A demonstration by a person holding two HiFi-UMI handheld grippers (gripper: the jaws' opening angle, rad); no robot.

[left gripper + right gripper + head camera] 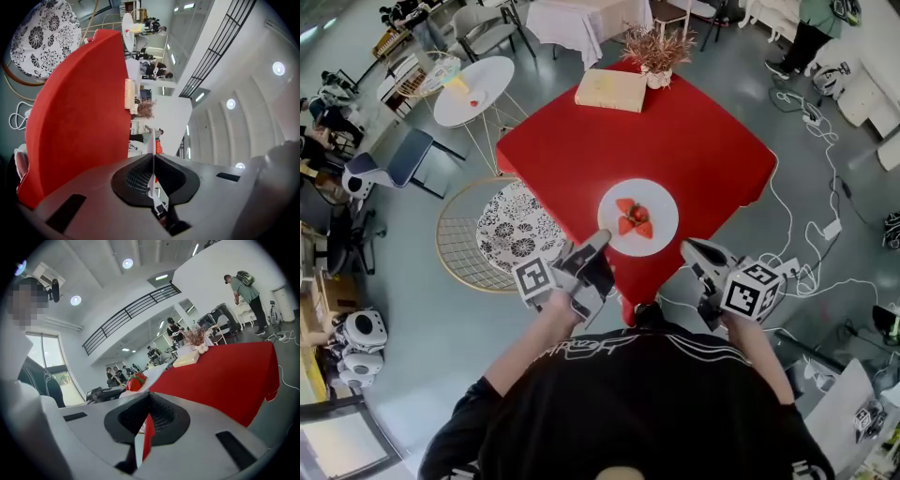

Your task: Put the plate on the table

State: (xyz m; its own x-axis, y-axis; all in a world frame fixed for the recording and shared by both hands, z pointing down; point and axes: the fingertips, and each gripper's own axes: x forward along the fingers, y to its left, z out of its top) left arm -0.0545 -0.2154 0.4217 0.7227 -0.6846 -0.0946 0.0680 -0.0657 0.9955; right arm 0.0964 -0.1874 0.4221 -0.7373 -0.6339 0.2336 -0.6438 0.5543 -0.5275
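Observation:
A white plate (659,200) carrying cut strawberries (635,217) sits over the near corner of the red table (675,131); whether it rests on the cloth I cannot tell. My left gripper (600,242) is shut on the plate's left rim, which appears as a thin white edge (152,140) between the closed jaws of the left gripper (153,161). At the plate's right rim, my right gripper (687,247) is also shut on it. In the right gripper view, the plate (152,378) and a strawberry (135,382) run out from the right gripper (145,427).
A cream box (610,89) and a vase of dried plants (656,52) stand at the table's far corner. A round wire chair with a patterned cushion (502,230) sits left of the table, with a white side table (473,91) behind. Cables (811,234) trail on the floor to the right.

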